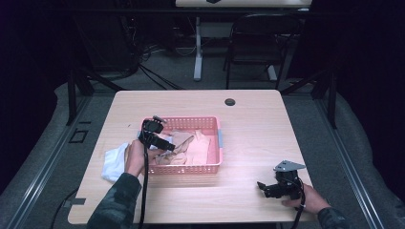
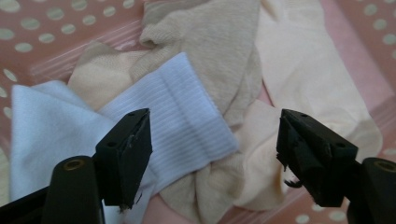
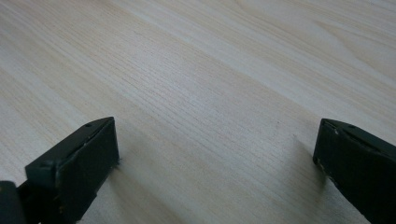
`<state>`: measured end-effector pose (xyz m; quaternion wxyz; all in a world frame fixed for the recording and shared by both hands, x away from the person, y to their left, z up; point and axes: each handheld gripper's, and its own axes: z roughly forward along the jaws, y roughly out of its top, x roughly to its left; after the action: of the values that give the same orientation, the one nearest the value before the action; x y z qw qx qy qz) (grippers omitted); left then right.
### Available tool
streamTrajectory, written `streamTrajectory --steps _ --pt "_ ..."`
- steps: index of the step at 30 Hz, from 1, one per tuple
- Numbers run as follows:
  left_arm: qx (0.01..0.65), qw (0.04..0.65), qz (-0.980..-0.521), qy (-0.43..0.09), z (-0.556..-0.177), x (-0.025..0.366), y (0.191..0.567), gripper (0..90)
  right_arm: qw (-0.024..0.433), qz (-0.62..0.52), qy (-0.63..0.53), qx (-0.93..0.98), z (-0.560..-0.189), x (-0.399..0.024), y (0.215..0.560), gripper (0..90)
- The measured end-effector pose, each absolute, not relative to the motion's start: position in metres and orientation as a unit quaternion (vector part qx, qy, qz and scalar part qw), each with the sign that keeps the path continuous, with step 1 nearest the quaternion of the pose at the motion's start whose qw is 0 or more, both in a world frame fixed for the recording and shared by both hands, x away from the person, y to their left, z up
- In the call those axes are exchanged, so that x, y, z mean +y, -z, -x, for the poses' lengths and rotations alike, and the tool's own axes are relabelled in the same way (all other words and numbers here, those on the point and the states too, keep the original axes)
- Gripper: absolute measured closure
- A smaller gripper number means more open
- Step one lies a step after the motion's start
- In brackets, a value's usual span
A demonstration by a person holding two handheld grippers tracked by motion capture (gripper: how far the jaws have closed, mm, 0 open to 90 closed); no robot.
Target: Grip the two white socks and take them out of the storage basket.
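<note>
From the high view, a pink basket sits near the middle of a light wooden counter, holding a heap of beige and cream socks. A white cloth lies on the counter just beside the basket's left end. The left claw reaches over the basket's left part, held by the left hand, with a cable trailing down toward the person. The right claw rests low over bare counter near the front right corner, well apart from the basket, held by the right hand; a grey three-cornered plate sits on top of it. A dark round hole marks the counter's far side, and a chair stands on the floor beyond.

In the left gripper view, the left claw stands wide open, holding nothing. Just past it lies a white ribbed sock on top of a tan sock, with a cream sock to the right. The basket's dotted pink wall shows behind.

In the right gripper view, the right claw is wide open and empty above the pale wood grain of the counter.
</note>
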<state>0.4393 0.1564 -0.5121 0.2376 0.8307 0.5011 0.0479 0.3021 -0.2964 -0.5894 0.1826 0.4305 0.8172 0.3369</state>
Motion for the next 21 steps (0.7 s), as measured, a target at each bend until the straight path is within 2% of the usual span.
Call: streamTrajectory --steps 8,13,21 --pt "0.526 0.196 -0.826 -0.055 -0.452 0.159 0.527 35.5 0.182 -0.431 -0.337 0.817 -0.302 -0.296 0.589 0.0" --pt "0.527 0.184 -0.828 -0.049 -0.457 0.158 0.531 44.2 0.182 -0.431 -0.337 0.817 -0.302 -0.296 0.589 0.0" --pt "0.524 0.165 -0.833 -0.058 -0.461 0.158 0.534 66.5 0.182 -0.431 -0.337 0.817 -0.302 -0.296 0.589 0.0"
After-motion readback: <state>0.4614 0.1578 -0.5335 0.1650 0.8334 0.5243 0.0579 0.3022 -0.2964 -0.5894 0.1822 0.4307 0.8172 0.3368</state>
